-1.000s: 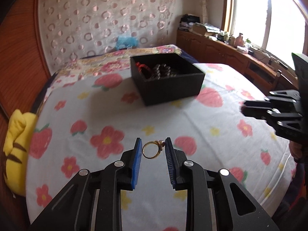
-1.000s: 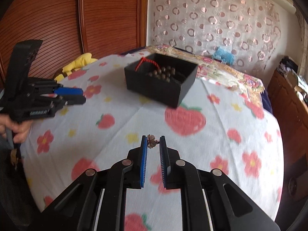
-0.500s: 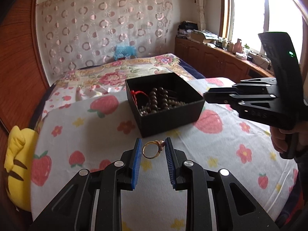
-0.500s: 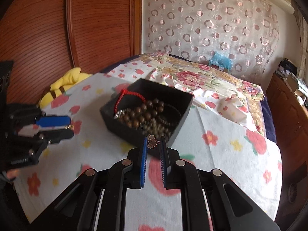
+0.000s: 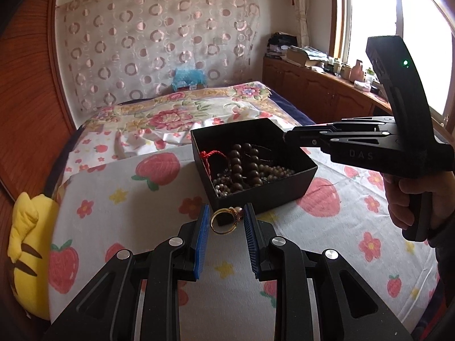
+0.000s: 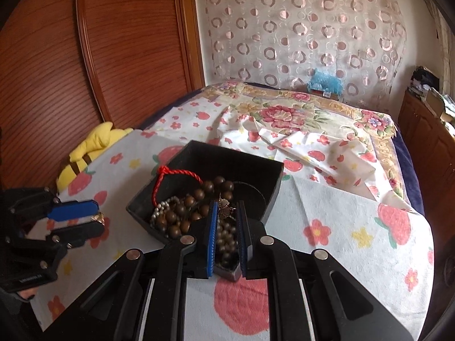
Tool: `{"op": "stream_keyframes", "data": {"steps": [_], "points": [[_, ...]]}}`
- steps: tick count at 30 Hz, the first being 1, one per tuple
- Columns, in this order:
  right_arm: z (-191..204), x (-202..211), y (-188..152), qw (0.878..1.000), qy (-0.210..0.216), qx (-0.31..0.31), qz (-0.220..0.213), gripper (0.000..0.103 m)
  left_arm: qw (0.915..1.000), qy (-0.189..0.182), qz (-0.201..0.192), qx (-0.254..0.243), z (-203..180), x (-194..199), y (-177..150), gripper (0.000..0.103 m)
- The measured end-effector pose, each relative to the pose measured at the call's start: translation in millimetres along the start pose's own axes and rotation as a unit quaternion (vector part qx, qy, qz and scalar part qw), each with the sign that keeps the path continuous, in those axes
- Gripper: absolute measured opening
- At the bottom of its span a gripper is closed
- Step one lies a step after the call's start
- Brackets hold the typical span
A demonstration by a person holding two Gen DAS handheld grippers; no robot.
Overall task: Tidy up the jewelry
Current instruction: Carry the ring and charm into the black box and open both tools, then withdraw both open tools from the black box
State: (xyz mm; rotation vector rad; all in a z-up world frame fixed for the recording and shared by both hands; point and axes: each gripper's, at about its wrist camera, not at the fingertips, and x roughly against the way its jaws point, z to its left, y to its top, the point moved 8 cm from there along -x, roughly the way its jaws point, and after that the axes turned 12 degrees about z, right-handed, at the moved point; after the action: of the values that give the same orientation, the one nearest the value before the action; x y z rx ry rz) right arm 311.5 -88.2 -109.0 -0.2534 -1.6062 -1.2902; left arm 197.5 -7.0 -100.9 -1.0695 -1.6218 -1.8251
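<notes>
A black open box (image 5: 295, 187) sits on the strawberry-print cloth and holds brown bead bracelets (image 5: 247, 167) and a red cord (image 5: 210, 155). My left gripper (image 5: 226, 220) is shut on a gold ring (image 5: 224, 221) just in front of the box's near wall. My right gripper (image 6: 226, 210) is shut on a small gold earring (image 6: 225, 208) and holds it over the box (image 6: 273, 196), above the beads (image 6: 182, 216). In the left wrist view the right gripper (image 5: 287, 137) reaches over the box's far right corner. In the right wrist view the left gripper (image 6: 95, 217) is at the left.
A yellow plush toy (image 5: 25, 244) lies at the cloth's left edge beside the wooden wall panel (image 6: 113, 56). A floral bedspread (image 5: 182, 113) lies behind the box. Wooden cabinets (image 5: 321, 91) with clutter stand under the window at right.
Both grippers moved forward to the box with their pieces still held. The right gripper now hangs over the box's inside; the left one has come up to its near wall.
</notes>
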Motion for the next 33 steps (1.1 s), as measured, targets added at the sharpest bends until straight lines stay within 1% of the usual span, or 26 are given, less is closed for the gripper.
{"op": "stream_keyframes", "data": {"steps": [2, 4, 6, 12, 14, 18, 24, 29, 31, 32, 33], "points": [[-1.1, 2.4, 1.9, 1.000, 0.007, -0.004, -0.006, 0.021, 1.0000, 0.000, 0.001, 0.003, 0.6, -0.8, 1.0, 0.023], [-3.2, 5.4, 2.7, 1.000, 0.009, -0.007, -0.010, 0.023, 1.0000, 0.001, 0.002, 0.004, 1.2, -3.2, 5.3, 0.023], [-4.1, 7.8, 3.6, 1.000, 0.011, -0.007, -0.013, 0.023, 1.0000, 0.000, 0.001, 0.002, 1.5, -4.1, 8.3, 0.023], [-9.3, 18.1, -2.4, 1.000, -0.008, -0.009, -0.017, 0.023, 1.0000, -0.001, -0.006, 0.002, -0.3, -10.9, 31.3, 0.023], [-10.4, 23.4, -5.3, 1.000, -0.017, -0.007, -0.019, 0.023, 1.0000, 0.002, -0.008, 0.002, -1.1, -16.0, 40.4, 0.023], [-13.9, 34.4, -10.3, 0.999, -0.023, -0.012, -0.023, 0.023, 0.9999, 0.008, -0.008, 0.006, 0.2, -27.4, 55.3, 0.023], [-21.9, 54.1, -17.1, 0.999, -0.028, -0.022, -0.037, 0.023, 0.9998, 0.011, -0.013, 0.007, -4.2, -35.6, 68.0, 0.023], [-26.4, 59.8, -21.0, 0.998, -0.031, -0.027, -0.041, 0.023, 0.9998, 0.012, -0.016, 0.008, -8.8, -38.3, 74.2, 0.024], [-27.3, 60.6, -23.0, 0.998, -0.034, -0.028, -0.041, 0.023, 0.9997, 0.017, -0.014, 0.008, -8.1, -38.9, 73.9, 0.038], [-27.2, 60.2, -23.0, 0.998, -0.035, -0.029, -0.040, 0.023, 0.9997, 0.018, -0.015, 0.009, -7.7, -39.3, 73.9, 0.049], [-28.3, 59.6, -24.4, 0.998, -0.038, -0.031, -0.039, 0.023, 0.9996, 0.018, -0.017, 0.012, -6.8, -39.0, 73.0, 0.055]]}}
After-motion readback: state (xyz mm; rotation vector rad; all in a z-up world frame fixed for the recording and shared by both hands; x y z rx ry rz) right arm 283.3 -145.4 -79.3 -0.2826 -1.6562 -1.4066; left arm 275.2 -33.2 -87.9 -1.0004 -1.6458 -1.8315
